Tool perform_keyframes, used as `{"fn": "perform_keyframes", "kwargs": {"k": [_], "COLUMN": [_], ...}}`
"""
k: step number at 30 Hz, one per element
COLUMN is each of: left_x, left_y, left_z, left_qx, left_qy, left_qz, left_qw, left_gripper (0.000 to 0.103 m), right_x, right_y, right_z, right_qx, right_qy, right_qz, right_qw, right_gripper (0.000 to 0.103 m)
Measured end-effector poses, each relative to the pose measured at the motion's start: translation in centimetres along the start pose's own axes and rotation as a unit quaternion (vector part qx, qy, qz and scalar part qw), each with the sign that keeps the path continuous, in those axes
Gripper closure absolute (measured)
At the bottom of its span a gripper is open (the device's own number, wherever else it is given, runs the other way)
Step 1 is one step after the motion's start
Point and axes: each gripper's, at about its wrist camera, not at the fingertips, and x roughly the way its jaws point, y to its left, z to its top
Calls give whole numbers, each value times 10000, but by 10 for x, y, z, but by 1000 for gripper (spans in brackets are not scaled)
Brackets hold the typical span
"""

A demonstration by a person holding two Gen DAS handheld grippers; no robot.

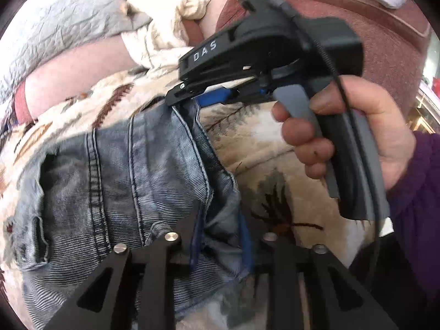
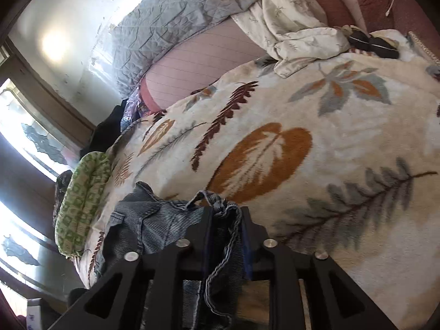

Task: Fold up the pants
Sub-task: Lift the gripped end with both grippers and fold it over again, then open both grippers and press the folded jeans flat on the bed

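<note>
Faded blue jeans (image 1: 123, 178) lie bunched on a cream blanket with a leaf print (image 1: 261, 143). My left gripper (image 1: 221, 239) stands low over their right edge. A flat fold of denim lies between its blue pads, which stand apart and do not pinch it. A hand (image 1: 343, 137) holds my right gripper (image 1: 176, 88) at the far corner of the jeans, jaws parted. In the right wrist view a loose roll of denim (image 2: 225, 247) sits between the right gripper (image 2: 226, 236) pads, with the rest of the jeans (image 2: 154, 220) heaped to the left.
The blanket (image 2: 302, 110) covers a bed. A grey quilt (image 2: 170, 24) and a crumpled white sheet (image 2: 288, 22) lie at the far end, with two dark objects (image 2: 371, 42) beside them. A green patterned cushion (image 2: 82, 192) sits at the bed's left edge, near a bright window (image 2: 16, 126).
</note>
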Motion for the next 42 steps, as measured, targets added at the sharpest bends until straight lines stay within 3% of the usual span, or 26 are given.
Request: {"fn": "perform_keyframes", "kwargs": {"k": [1,3,7,10,16,22,28,35,39,42], "left_x": [-5,-21,-70,-104,-143,-112,-69,-36,-24,-16], "left_y": [-2,-7,-9,7,84,137,148,147,151,159], "left_z": [0,1,-6,-11,-16,-19,-9,-29,-39,-45], "left_qx": [36,182,501,399,-279,-596,-718,-799,-827,-1066], "left_qy": [-7,-73,-435,-672,-995,-801,-538,-93,102,215], "left_qz": [-41,-17,94,257,1284,1859,1739,1612,1550,1401], "left_qw": [10000,9998,9978,9966,9863,9775,9807,9836,9844,9841], "left_gripper": [67,61,44,43,39,39,39,39,39,37], "right_x": [-5,-21,-54,-70,-49,-16,18,46,59,69], "right_y": [0,1,12,33,93,133,140,125,114,102], "right_z": [-1,-2,-6,-11,-31,-42,-44,-46,-48,-48], "right_qx": [6,29,-76,-321,-1076,-1610,-1755,-1708,-1535,-1305], "right_qy": [-68,-411,-987,-1292,-1068,-738,-406,18,271,472], "right_qz": [-131,-381,-584,-583,-721,-721,-928,-1288,-1479,-1438], "right_qw": [9999,9984,9934,9894,9858,9815,9793,9768,9766,9798], "right_gripper": [54,46,46,46,46,46,45,45,32,30]}}
